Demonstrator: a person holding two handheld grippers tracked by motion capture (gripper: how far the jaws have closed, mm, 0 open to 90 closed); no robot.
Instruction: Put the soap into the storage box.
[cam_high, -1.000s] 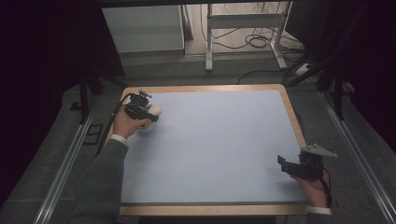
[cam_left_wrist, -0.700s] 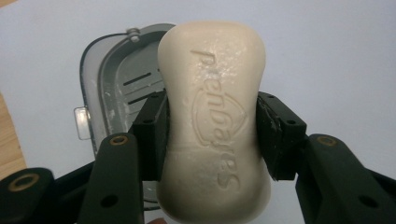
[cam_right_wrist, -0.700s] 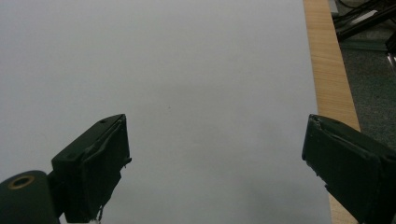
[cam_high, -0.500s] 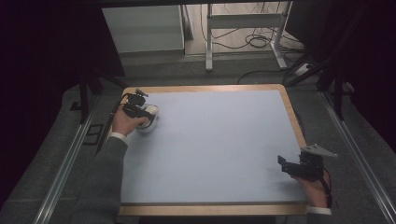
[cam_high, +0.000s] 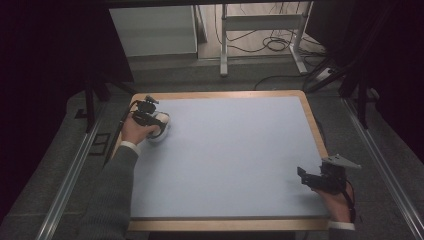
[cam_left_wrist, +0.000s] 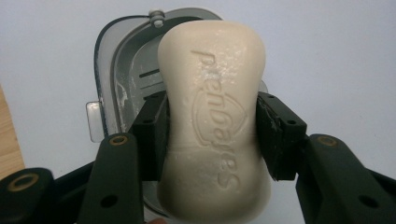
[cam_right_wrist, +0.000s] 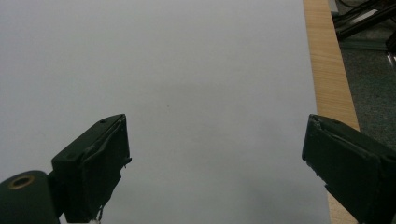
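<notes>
1. Up at about 10 o'clock on the table (cam_high: 300, 107), near the far left corner, we've got the left gripper (cam_high: 159, 120) with the person's left hand (cam_high: 134, 130) wrapped around it, grey sleeve (cam_high: 112, 195) running back toward the bottom edge of the high view.

2. From the left gripper view, we can see the left gripper (cam_left_wrist: 210, 126) clamped on a cream bar of soap (cam_left_wrist: 215, 116). Both black pads press the bar's long sides roughly at its middle, so the jaws are closed on it, no gap showing.

3. The soap stands lengthwise along the jaws, lettering stamped into the face that looks at the camera. We can't read the word for sure, so we'll skip it.

4. Right behind the bar there's a soap dish (cam_left_wrist: 116, 88), dark rim, grey inside with slots, a small white knob at its 12 o'clock edge and a clear tab sticking out at 9 o'clock. The soap overlaps the dish, but we can't tell if it's touching or held just above.

5. In the high view the dish (cam_high: 161, 134) shows as a pale round thing tucked under the gripper.

6. Down at about 4 o'clock sits the right gripper (cam_high: 305, 177), held by the right hand (cam_high: 340, 205), grey plate on top, well apart from the other one.

7. Its own view shows the right gripper (cam_right_wrist: 217, 154) with jaws spread wide, nothing between them, just the pale blue mat (cam_right_wrist: 187, 70) and a strip of wooden table edge (cam_right_wrist: 329, 70) at 2 o'clock.
</notes>
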